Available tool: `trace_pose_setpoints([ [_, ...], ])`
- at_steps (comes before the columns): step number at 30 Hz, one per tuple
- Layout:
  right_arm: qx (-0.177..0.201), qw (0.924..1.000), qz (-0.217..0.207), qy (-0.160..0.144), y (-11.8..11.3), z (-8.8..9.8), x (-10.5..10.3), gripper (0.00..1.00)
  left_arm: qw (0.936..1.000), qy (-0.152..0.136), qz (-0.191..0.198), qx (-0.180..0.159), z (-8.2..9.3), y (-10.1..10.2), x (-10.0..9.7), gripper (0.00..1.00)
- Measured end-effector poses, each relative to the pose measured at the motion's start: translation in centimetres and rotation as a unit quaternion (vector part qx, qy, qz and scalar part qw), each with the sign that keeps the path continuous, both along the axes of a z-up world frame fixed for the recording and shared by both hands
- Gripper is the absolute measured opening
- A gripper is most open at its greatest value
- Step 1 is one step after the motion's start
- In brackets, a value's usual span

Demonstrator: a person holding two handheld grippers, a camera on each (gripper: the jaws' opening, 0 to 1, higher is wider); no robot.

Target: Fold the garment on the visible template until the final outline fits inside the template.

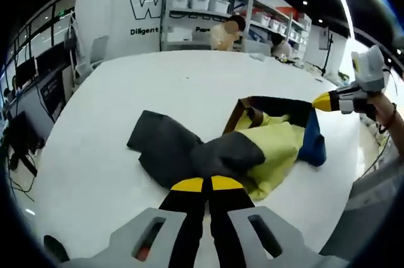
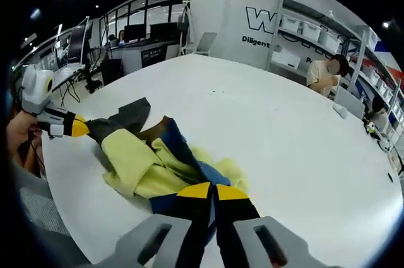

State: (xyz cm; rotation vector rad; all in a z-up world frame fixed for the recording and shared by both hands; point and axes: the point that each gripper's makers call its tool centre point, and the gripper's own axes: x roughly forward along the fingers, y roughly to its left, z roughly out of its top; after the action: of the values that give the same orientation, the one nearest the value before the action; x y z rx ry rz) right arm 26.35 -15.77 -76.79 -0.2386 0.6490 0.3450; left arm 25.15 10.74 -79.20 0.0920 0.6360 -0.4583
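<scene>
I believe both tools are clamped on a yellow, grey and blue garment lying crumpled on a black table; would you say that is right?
Not quite: the table is white, not black, as the left gripper view shows. The rest stands: the left tool and the right tool are each clamped on the crumpled yellow, grey and blue garment.

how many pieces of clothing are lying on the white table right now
1: a crumpled garment of yellow, dark grey and blue fabric lying on the round white table, held at opposite ends by both grippers. Others may hide beneath.

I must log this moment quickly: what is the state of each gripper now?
Left gripper: jaws shut on the garment's grey part.
Right gripper: jaws shut on the garment's blue edge.
</scene>
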Motion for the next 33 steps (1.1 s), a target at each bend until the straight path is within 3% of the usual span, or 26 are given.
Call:
trace_pose_setpoints([
  [5,0.013,0.9998,-0.012,-0.01,-0.8,1.4,0.0,0.0,0.9999,-0.006,-0.007,0.005,1.7,0.2,-0.3,0.02],
  [7,0.025,0.9994,-0.024,-0.002,-1.0,1.7,-0.4,0.0,0.9999,0.011,0.004,-0.007,2.0,0.3,-0.7,0.02],
  [13,0.026,0.9992,-0.026,-0.013,-1.5,2.9,-0.8,0.0,0.9999,-0.004,-0.01,0.007,3.8,0.3,-1.2,0.02],
  [19,0.029,0.9981,-0.038,-0.038,-2.9,5.2,-0.8,0.0,0.9992,-0.021,-0.021,0.025,6.6,1.2,-1.8,0.02],
  [25,0.03,0.9954,-0.058,-0.07,-4.6,8.1,-0.9,0.0,0.9989,-0.027,-0.003,0.038,8.5,2.9,-2.0,0.02],
  [33,0.027,0.9935,-0.071,-0.084,-6.0,10.4,-1.8,0.0,0.9974,-0.049,0.007,0.052,10.5,4.0,-2.0,0.02],
])
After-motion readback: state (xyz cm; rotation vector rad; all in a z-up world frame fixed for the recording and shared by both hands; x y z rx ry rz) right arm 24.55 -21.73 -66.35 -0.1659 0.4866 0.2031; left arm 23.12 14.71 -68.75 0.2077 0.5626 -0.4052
